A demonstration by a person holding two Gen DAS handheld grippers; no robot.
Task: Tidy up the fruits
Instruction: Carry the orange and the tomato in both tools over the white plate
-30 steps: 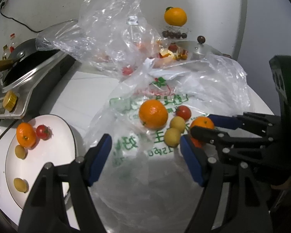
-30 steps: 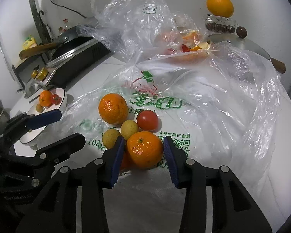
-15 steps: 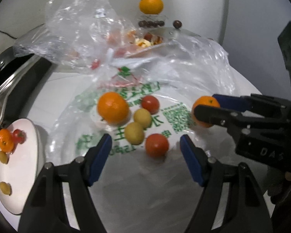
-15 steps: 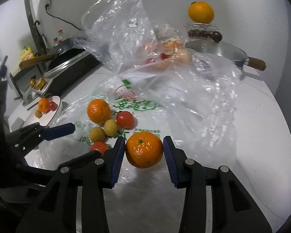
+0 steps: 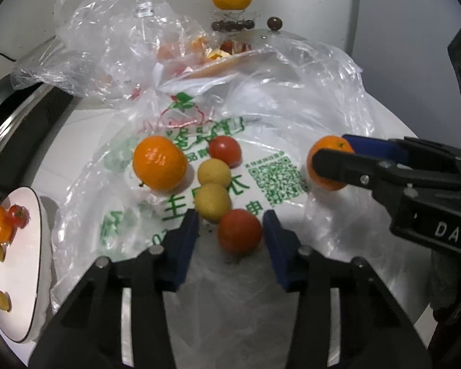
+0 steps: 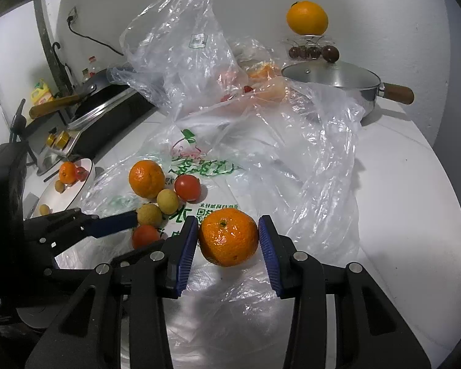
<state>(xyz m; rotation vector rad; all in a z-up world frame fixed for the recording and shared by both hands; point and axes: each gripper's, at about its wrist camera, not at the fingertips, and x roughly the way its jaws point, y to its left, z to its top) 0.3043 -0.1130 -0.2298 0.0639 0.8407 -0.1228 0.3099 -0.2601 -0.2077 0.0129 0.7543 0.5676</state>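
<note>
My right gripper [image 6: 228, 238] is shut on a mandarin [image 6: 228, 237] and holds it above the printed plastic bag [image 6: 218, 166]; it also shows in the left wrist view [image 5: 325, 163]. My left gripper [image 5: 230, 230] is open, its blue pads on either side of a red tomato [image 5: 239, 234] lying on the bag, apart from it. Beyond lie two yellow fruits [image 5: 213, 187], another tomato [image 5: 225, 150] and a larger mandarin [image 5: 159, 163]. A white plate [image 5: 24, 276] at the left holds a mandarin, a tomato and two yellow fruits.
A crumpled clear bag [image 6: 181, 49] with fruit stands behind. A lidded steel pan [image 6: 332, 77] with a wooden handle is at the back right. An orange [image 6: 306, 17] sits on a wire stand over dark fruits. A stove with a black pan [image 6: 101, 92] is at the left.
My left gripper moved forward and its jaws narrowed around the red tomato. My right gripper lifted the mandarin and drew back to the right, away from the fruit pile.
</note>
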